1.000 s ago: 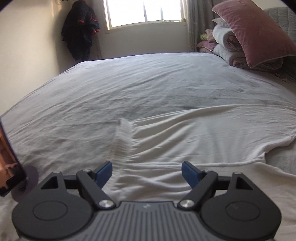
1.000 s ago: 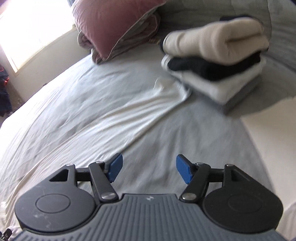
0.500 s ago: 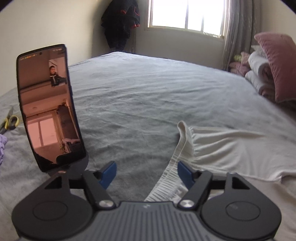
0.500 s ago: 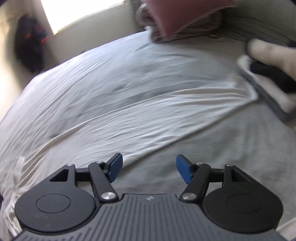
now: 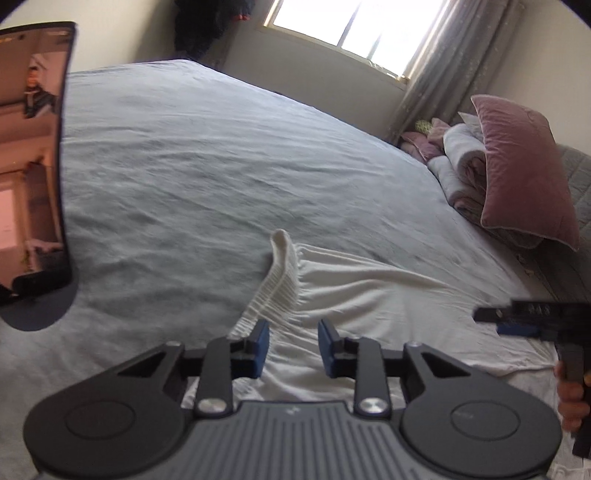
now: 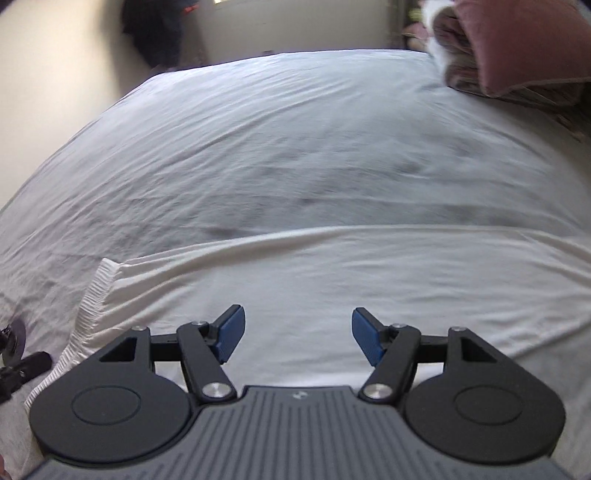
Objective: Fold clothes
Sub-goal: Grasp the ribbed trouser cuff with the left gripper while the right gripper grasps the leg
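White trousers (image 5: pixel 369 295) with a ribbed elastic waistband (image 5: pixel 277 284) lie spread flat on the grey bed sheet (image 5: pixel 221 166). My left gripper (image 5: pixel 293 349) hovers just above the waistband, jaws partly open and empty. My right gripper (image 6: pixel 297 339) is open wide and empty, low over the middle of the trousers (image 6: pixel 351 277); their waistband (image 6: pixel 88 306) lies to its left. The right gripper also shows at the right edge of the left wrist view (image 5: pixel 517 321).
A phone (image 5: pixel 29 158) stands on a holder at the left of the bed. A pink pillow (image 5: pixel 524 173) and rolled bedding (image 5: pixel 461 155) sit at the head of the bed. A window (image 5: pixel 351 26) and hanging dark clothes (image 6: pixel 159 33) are beyond.
My left gripper has closed in on the waistband and its jaws have narrowed. My right gripper has swung left, away from the stack of folded clothes, to over the trousers.
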A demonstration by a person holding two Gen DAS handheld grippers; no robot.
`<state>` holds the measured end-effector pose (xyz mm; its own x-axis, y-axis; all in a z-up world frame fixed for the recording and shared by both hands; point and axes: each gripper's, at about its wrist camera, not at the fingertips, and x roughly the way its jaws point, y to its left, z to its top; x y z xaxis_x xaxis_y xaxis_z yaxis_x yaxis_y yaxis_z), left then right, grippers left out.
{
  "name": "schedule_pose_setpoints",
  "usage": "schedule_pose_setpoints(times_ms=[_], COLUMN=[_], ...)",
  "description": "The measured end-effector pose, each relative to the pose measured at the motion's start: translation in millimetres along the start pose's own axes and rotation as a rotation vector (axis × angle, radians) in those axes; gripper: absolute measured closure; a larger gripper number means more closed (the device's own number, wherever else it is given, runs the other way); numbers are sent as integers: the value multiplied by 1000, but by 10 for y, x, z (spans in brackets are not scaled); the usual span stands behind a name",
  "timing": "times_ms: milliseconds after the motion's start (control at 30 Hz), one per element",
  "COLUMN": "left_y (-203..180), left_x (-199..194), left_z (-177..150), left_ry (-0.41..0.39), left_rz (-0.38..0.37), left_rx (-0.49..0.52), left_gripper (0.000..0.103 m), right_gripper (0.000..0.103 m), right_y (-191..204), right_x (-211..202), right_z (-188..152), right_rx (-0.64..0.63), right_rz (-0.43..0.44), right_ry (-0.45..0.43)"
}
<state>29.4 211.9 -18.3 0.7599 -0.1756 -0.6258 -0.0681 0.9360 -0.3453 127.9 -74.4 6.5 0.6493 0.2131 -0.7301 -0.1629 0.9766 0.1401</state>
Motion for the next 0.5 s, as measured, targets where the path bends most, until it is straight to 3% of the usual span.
schedule_pose_setpoints(times_ms=[33, 67, 233, 500], left_y=[-12, -9, 0, -13], left_x=[58, 117, 241, 359], left_z=[5, 12, 18, 25], left_ry=[29, 59, 100, 116], left_rz=[1, -5, -13, 18], left_rx=[-2, -14, -39, -12], left_gripper=[92, 96, 96, 96], right_gripper=[35, 35, 35, 35], right_y=[53, 106, 374, 540], right_x=[39, 79, 289, 680], right_z=[30, 59, 139, 271], right_rx=[-30, -60, -242, -368], right_rz=[18, 36, 106, 150], right_ry=[-10, -19, -48, -44])
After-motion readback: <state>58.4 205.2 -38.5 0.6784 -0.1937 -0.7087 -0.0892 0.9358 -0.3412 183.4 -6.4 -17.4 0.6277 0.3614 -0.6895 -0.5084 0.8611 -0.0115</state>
